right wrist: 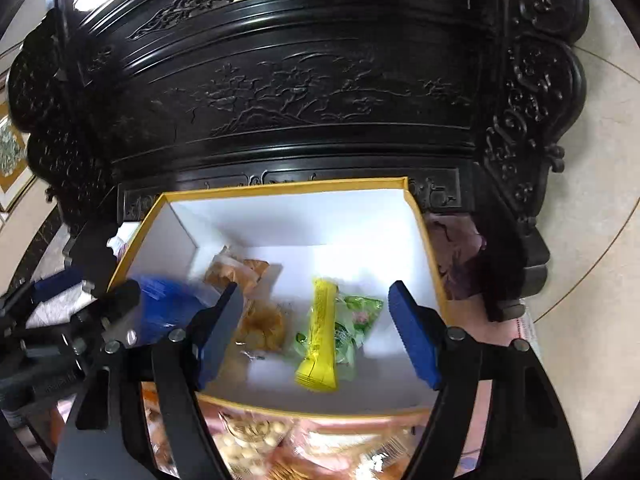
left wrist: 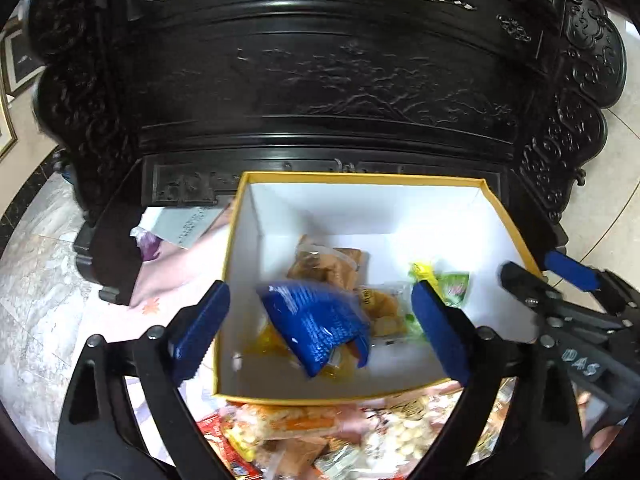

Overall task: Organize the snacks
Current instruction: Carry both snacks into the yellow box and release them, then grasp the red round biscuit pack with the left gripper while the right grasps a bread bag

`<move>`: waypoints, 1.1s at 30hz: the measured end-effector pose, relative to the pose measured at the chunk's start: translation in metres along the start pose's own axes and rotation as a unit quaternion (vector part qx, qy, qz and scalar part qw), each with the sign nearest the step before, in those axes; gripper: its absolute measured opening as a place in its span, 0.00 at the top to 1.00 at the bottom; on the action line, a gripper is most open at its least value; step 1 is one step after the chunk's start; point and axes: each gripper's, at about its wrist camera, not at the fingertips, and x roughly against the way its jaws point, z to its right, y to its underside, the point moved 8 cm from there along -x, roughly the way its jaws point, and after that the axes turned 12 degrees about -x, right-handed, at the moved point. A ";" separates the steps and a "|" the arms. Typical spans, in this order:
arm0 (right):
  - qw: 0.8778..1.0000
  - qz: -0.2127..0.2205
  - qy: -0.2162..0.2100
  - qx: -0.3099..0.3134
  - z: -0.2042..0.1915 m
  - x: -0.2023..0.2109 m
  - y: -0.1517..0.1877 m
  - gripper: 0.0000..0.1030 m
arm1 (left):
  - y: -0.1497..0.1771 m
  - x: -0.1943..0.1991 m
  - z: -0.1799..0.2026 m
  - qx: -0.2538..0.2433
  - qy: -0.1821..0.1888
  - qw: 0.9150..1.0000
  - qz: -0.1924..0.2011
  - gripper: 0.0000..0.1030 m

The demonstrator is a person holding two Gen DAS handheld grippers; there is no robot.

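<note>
A yellow-rimmed white box [left wrist: 508,224] [right wrist: 424,236] stands on the table. In it lie brown snack packs [left wrist: 324,264] [right wrist: 260,320], a green pack [left wrist: 456,286] [right wrist: 360,316] and a yellow stick pack [right wrist: 320,340]. My left gripper [left wrist: 320,324] is open above the box; a blue packet [left wrist: 320,320], blurred, is between its fingers without touching them, over the box floor. It also shows in the right wrist view [right wrist: 168,304]. My right gripper [right wrist: 316,328] is open and empty above the yellow stick pack.
A dark carved wooden cabinet [left wrist: 320,80] [right wrist: 320,92] rises just behind the box. Several loose snack packs [left wrist: 304,436] [right wrist: 280,448] lie on the pink cloth in front of the box. Papers [left wrist: 180,224] lie left of the box.
</note>
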 end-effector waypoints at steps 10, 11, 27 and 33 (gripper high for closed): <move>0.998 -0.037 0.040 0.013 0.081 0.033 0.110 0.20 | 0.119 0.050 -0.001 -0.010 0.033 0.999 -0.011 0.04; 0.998 -0.041 0.046 0.030 0.083 0.028 0.118 0.20 | 0.139 0.054 -0.002 -0.001 0.041 0.999 -0.016 0.04; 0.992 -0.125 0.027 0.023 0.081 -0.022 0.166 0.49 | 0.237 0.069 -0.055 0.047 -0.004 0.997 -0.067 0.04; 0.992 -0.124 -0.002 -0.010 0.075 0.005 0.202 0.49 | 0.216 0.050 -0.056 0.035 -0.026 0.997 -0.066 0.04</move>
